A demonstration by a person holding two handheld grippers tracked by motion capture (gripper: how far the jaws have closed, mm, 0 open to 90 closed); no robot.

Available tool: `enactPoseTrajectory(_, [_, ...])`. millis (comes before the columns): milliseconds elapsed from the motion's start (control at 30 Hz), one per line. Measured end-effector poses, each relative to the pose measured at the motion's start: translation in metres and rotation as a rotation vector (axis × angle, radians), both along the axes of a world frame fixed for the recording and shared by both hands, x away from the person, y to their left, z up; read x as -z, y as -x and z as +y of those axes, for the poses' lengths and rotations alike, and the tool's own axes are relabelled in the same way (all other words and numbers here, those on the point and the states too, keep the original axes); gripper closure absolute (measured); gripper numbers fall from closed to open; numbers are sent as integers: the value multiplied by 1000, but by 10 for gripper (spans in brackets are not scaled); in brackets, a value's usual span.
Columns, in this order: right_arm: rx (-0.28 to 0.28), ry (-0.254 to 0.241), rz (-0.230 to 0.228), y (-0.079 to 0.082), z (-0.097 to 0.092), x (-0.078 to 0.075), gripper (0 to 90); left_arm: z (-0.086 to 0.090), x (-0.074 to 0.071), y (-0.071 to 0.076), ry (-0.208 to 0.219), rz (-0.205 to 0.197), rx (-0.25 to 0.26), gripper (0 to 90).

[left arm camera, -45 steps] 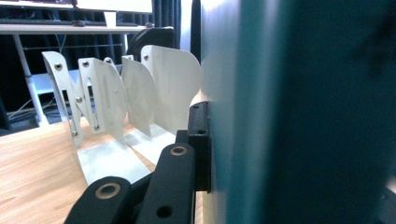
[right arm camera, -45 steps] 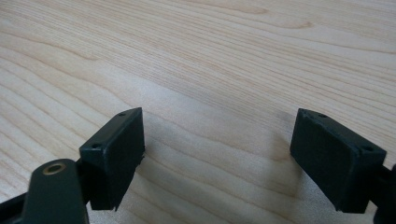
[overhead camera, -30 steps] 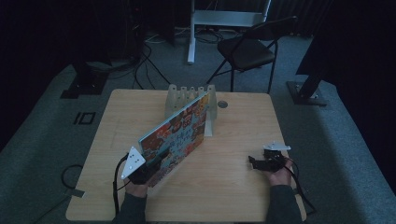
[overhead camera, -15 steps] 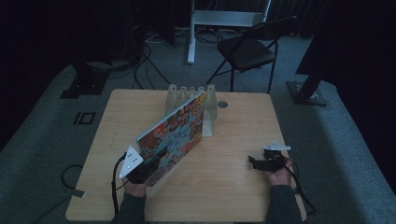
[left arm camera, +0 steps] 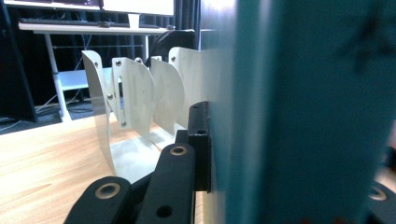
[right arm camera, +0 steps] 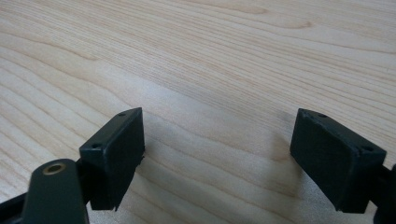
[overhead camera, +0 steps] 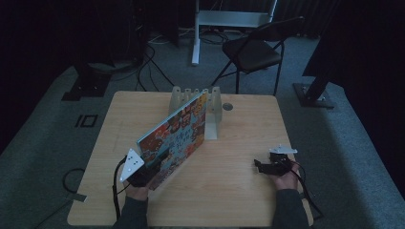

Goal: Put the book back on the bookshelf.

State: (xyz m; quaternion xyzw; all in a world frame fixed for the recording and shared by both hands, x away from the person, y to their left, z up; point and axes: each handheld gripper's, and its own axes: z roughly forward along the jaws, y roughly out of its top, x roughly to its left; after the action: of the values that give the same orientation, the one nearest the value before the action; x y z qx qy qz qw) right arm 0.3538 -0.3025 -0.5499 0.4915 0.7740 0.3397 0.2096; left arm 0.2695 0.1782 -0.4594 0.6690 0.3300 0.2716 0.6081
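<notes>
In the high view, the left gripper (overhead camera: 143,169) pinched the near lower corner of a book (overhead camera: 176,136) with a colourful cover, which stood tilted on edge over the table (overhead camera: 239,191), its far end reaching in among the dividers of a white rack (overhead camera: 210,112) near the table's far edge. The right gripper (overhead camera: 261,165) rested low over the table well apart from the book, at the near right, with nothing in it. In the left gripper view, the book (left arm camera: 303,112) was a teal slab close to the lens (its cover art out of sight), with a black pad (left arm camera: 200,144) pressed flat against its side, and the rack (left arm camera: 135,102) stood just beyond on the wood. In the right gripper view, the right gripper (right arm camera: 219,149) had its pads spread wide over bare table (right arm camera: 210,56).
</notes>
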Motion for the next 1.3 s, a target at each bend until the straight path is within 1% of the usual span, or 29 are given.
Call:
enactPoseTrajectory(433, [0,0,0,0,0,0,173,5,-1,-1,13,-3,-18,810])
enactPoseTrajectory(900, [0,0,0,0,0,0,173,7,-1,-3,12,2,-47,810])
enactPoseTrajectory(933, [0,0,0,0,0,0,173,7,0,-3,14,3,-57,810])
enactPoseTrajectory(1000, [0,0,0,0,0,0,173,7,0,-4,14,4,-61,810])
enactPoseTrajectory(1300, [0,0,0,0,0,0,173,8,0,-4,7,11,-79,810])
